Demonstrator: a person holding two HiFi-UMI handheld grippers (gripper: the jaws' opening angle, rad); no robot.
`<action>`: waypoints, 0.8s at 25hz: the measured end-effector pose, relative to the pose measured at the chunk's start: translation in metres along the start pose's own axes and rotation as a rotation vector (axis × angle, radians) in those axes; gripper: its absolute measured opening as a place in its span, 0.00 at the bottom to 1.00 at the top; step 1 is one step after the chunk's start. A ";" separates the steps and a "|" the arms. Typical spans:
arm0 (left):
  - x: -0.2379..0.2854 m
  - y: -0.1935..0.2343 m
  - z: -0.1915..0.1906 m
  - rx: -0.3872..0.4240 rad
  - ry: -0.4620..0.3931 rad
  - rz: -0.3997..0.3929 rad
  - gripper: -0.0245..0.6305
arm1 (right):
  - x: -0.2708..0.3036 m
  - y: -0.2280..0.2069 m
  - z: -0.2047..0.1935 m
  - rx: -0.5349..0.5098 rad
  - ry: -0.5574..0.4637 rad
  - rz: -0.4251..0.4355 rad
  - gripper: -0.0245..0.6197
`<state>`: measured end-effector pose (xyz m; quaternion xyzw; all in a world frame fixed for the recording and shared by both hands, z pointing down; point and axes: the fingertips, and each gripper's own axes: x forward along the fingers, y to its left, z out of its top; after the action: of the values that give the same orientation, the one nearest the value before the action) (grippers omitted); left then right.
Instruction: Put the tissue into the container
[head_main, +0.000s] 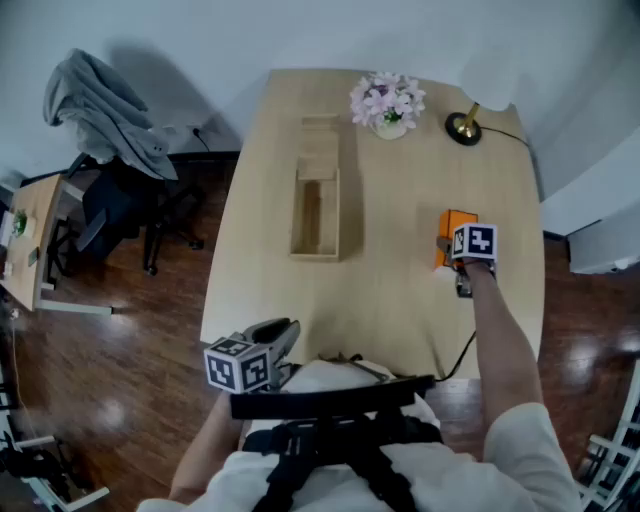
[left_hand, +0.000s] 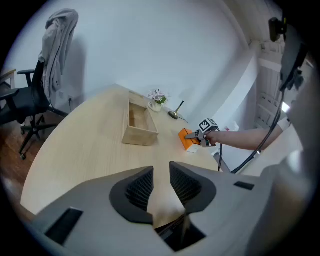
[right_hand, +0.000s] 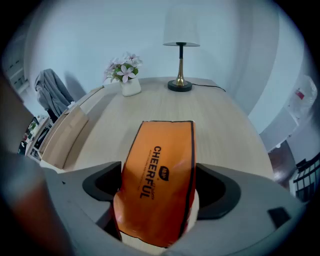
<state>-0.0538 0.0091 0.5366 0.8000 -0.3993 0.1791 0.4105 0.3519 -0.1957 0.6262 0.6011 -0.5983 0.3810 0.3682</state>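
Observation:
An orange tissue pack (head_main: 452, 232) (right_hand: 160, 170) lies flat on the right side of the light wooden table (head_main: 380, 300). My right gripper (head_main: 452, 255) (right_hand: 157, 185) points steeply down over it, jaws wide open, one on each side of the pack. The left gripper view shows the pack (left_hand: 186, 139) and that gripper (left_hand: 197, 137) far off. A long open wooden container (head_main: 315, 205) (left_hand: 139, 125) (right_hand: 62, 135) stands empty left of the table's middle. My left gripper (head_main: 285, 335) (left_hand: 161, 182) hovers at the table's near edge, jaws slightly apart with nothing between them.
A vase of pink flowers (head_main: 388, 103) and a brass-footed lamp (head_main: 465, 125) stand at the table's far end. An office chair draped with a grey garment (head_main: 105, 120) and a small side desk (head_main: 30, 240) sit on the floor to the left.

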 end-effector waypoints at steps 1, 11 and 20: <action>-0.001 0.001 -0.001 0.000 -0.001 0.002 0.20 | -0.001 0.000 0.000 0.009 -0.004 0.005 0.76; -0.004 0.017 0.006 -0.007 -0.019 0.030 0.20 | -0.019 0.000 0.002 0.098 -0.051 0.023 0.66; -0.003 0.037 0.005 -0.015 0.005 0.039 0.20 | -0.044 0.028 0.000 0.092 -0.055 0.044 0.65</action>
<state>-0.0848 -0.0065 0.5508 0.7885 -0.4153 0.1860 0.4137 0.3245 -0.1773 0.5865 0.6142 -0.6033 0.3995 0.3150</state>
